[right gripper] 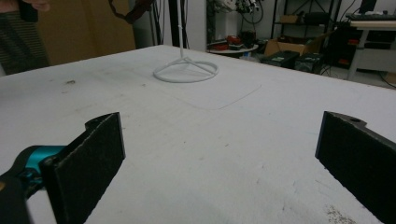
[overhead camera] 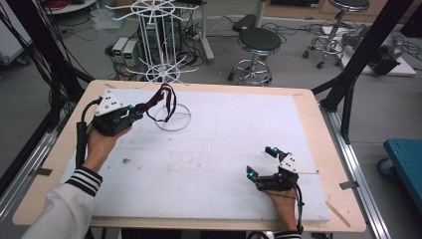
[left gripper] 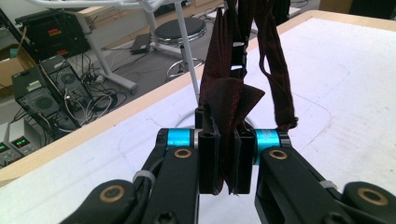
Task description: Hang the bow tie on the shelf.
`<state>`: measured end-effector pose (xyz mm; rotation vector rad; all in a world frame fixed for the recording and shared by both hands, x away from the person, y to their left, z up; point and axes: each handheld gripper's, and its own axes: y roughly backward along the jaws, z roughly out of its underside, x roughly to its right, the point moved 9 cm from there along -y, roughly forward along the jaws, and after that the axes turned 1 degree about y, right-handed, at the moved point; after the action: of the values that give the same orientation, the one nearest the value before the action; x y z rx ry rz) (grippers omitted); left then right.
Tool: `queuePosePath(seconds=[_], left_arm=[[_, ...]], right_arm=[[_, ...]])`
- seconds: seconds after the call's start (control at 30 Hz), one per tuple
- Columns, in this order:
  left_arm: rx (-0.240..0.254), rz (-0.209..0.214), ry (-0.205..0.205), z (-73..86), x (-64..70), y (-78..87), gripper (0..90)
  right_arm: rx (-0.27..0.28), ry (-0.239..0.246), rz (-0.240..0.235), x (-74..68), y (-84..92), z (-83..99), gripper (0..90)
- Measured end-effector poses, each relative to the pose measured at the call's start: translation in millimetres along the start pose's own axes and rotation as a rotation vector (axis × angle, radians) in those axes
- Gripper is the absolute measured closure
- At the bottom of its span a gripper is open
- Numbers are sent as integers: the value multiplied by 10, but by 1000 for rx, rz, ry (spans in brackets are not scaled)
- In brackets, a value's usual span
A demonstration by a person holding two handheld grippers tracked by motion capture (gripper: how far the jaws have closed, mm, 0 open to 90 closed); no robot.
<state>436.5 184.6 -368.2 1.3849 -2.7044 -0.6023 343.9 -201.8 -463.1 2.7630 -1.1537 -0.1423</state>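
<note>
A dark maroon bow tie with a strap loop (overhead camera: 166, 102) hangs beside the pole of a white wire rack (overhead camera: 160, 40), above the rack's ring base (overhead camera: 173, 118). My left gripper (overhead camera: 135, 113) is at the table's far left and is shut on the bow tie's fabric (left gripper: 229, 102). In the left gripper view the cloth is pinched between the two pads (left gripper: 208, 154), and the strap runs up out of the picture. I cannot tell whether the loop sits on a rack hook. My right gripper (overhead camera: 261, 162) rests near the front right, open with nothing in it (right gripper: 219, 154). The ring base (right gripper: 186, 70) lies far ahead of it.
A white board (overhead camera: 224, 149) covers the wooden table (overhead camera: 318, 129). A small dark speck (overhead camera: 125, 160) lies at front left. Beyond the far edge stand stools (overhead camera: 258, 42), power boxes (overhead camera: 124, 50) and cables. Black frame posts (overhead camera: 368, 45) flank the table.
</note>
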Motion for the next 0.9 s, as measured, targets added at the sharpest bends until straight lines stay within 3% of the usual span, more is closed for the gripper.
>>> queuePosePath(seconds=[0.3, 0.47, 0.53, 0.63, 0.77, 0.87, 0.9], left_arm=[[19, -1, 12, -9, -8, -54, 825], [18, 34, 43, 8, -2, -66, 669], [15, 40, 45, 15, -3, -68, 648], [25, 58, 42, 8, 4, -70, 538], [37, 79, 61, 11, 13, -93, 208], [61, 137, 64, 18, 64, -86, 53], [68, 163, 55, 25, 90, -67, 49]], right_arm=[[-5, 0, 1, -3, 1, 4, 6], [-7, 1, 0, -7, 2, 6, 6], [-4, 2, 3, -6, -1, 6, 7], [-4, 5, 1, -3, 0, 5, 6], [-7, 0, 1, -9, 2, 8, 6], [-7, 6, 2, -7, 1, 8, 6], [-6, 7, 1, -9, 1, 6, 7]])
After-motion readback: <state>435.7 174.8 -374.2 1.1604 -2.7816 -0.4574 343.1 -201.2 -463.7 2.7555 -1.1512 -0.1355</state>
